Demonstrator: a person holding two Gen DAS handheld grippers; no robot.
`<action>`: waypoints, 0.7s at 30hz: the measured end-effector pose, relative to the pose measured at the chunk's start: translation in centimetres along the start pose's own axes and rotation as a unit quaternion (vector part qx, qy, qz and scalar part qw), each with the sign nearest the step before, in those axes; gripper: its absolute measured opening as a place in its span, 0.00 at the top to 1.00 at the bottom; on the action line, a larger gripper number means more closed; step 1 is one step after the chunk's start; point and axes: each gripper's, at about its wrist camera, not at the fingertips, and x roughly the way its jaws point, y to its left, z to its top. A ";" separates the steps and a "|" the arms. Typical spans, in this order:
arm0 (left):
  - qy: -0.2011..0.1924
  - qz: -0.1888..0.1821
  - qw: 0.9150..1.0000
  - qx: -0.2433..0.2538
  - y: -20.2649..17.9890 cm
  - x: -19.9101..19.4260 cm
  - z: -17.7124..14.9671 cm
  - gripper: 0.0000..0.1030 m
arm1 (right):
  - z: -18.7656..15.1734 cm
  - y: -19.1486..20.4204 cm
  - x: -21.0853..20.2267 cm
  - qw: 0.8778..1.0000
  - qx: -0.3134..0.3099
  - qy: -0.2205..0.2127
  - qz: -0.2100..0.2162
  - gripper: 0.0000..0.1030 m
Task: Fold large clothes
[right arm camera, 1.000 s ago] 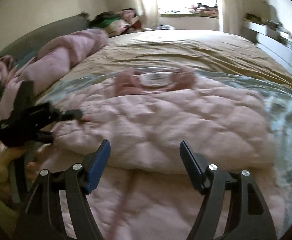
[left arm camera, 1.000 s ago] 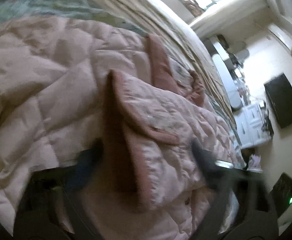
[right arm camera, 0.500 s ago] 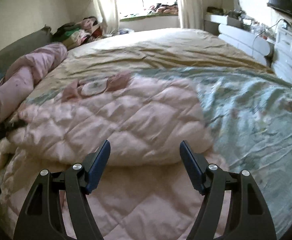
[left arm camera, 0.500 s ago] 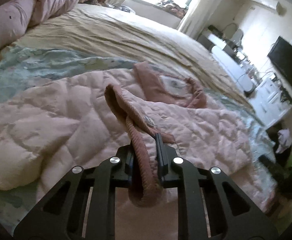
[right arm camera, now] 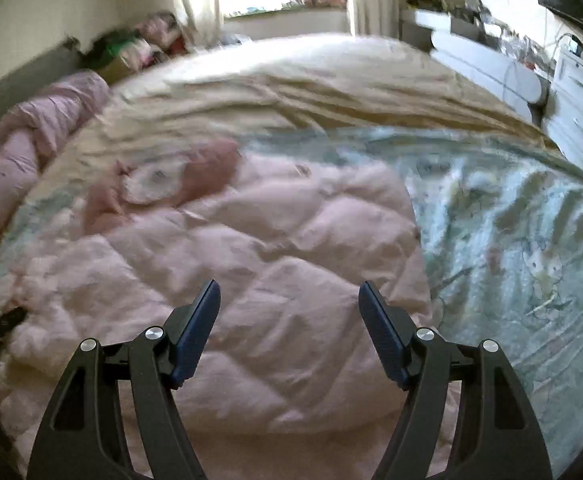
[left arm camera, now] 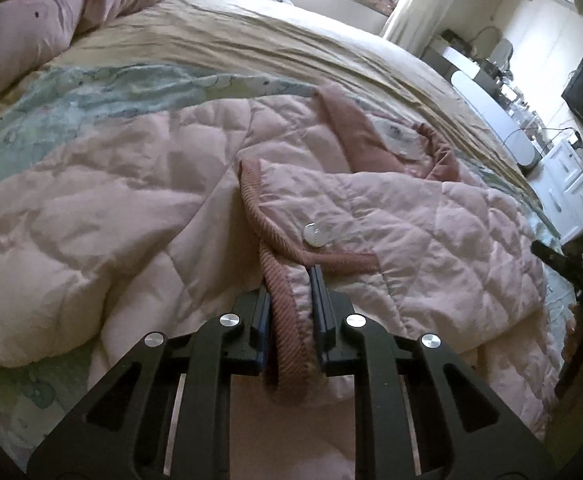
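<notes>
Left wrist view: your left claw (left arm camera: 290,304) is pinching the ribbed dusty-pink trim (left arm camera: 281,300) of the quilted pink jacket (left arm camera: 391,216), with a clear button (left arm camera: 314,235) just beyond the fingers. Your jacket lies spread across the bed (left arm camera: 251,36), collar (left arm camera: 371,144) toward the window. Right wrist view: your right claw (right arm camera: 289,330) is spread wide, nothing between its fingers, above the jacket (right arm camera: 259,264); a patterned sheet (right arm camera: 511,220) lies beside it.

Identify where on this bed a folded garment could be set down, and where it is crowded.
Free: the tan sheet between the pink quilted jacket and the window, and the teal printed sheet right of the jacket. Crowded: the near left, where the left gripper grips the jacket's ribbed trim, beside the bundled pink bedding.
</notes>
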 end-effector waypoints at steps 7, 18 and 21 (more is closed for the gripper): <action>0.010 0.017 1.000 0.009 0.0 1.5 -0.8 0.82 | -1.0 -0.9 3.7 0.999 0.010 0.042 -0.002 0.29; -0.008 0.040 0.999 0.018 -1.3 -1.5 -0.7 0.81 | -1.6 0.4 0.1 0.999 0.014 -0.004 0.038 0.27; -0.033 0.044 0.998 0.036 -2.7 -3.4 -0.8 0.70 | -2.2 2.3 -1.5 0.998 -0.011 -0.014 0.056 0.27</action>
